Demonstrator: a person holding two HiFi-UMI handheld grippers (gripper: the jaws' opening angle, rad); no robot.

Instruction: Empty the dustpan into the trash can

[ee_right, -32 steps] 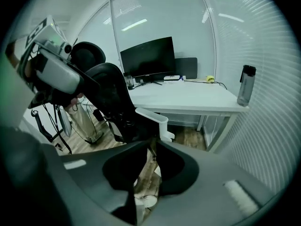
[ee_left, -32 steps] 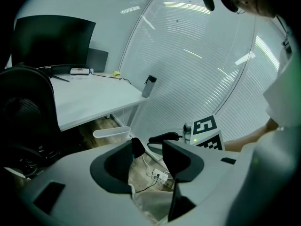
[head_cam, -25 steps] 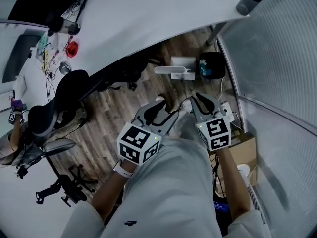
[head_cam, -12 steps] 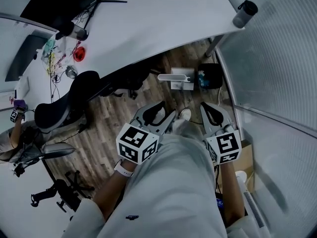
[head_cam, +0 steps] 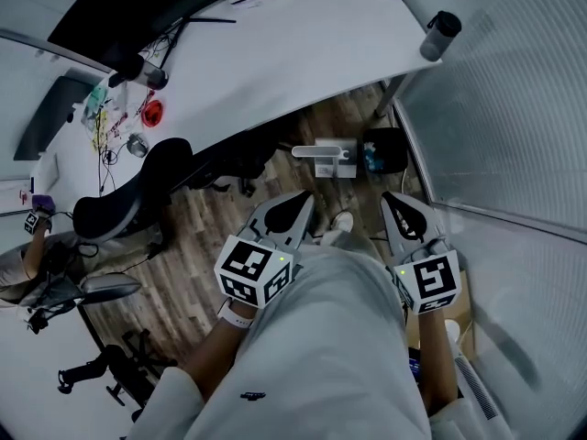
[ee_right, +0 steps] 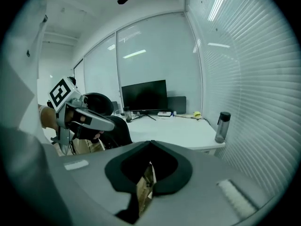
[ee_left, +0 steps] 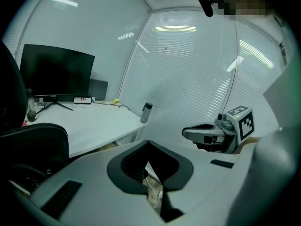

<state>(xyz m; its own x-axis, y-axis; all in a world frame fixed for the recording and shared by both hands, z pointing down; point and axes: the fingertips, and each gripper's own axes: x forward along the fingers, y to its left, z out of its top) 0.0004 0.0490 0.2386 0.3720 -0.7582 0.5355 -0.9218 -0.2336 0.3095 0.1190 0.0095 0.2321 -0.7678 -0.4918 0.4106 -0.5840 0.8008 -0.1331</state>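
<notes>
Containers
- Trash can point(head_cam: 389, 150): dark, stands on the wood floor point(head_cam: 229, 227) under the far edge of the bench point(head_cam: 303, 53), close to the glass wall. Something teal shows at its left rim; what it is cannot be told.
- Dustpan point(head_cam: 326, 156): white, down on the floor just left of the trash can, seemingly touching it. Neither gripper is on it. Contents too small to make out.
- Bottle point(head_cam: 440, 33): grey with a dark cap, upright near the bench's right corner. Nothing shows of its fill.
- Tan box point(head_cam: 461, 287), probably cardboard: only a sliver shows by the right forearm.

Grippers
- Left gripper point(head_cam: 301, 204): fingers point(ee_left: 89, 173) have just been closing and now meet tip to tip, nothing between them. It hangs over the floor, well apart from the dustpan.
- Right gripper point(head_cam: 394, 204): fingers point(ee_right: 202, 173) clenched, also empty, held at about the same height on the other side of the person's leg.

Hard to see
- The leg and both marker cubes block the floor close to the person.
- An office chair point(head_cam: 138, 191) covers the floor at left.
- The monitor point(head_cam: 119, 7) is cut by the top edge.
- The gripper views show only thin strips of floor below the fingertips.
</notes>
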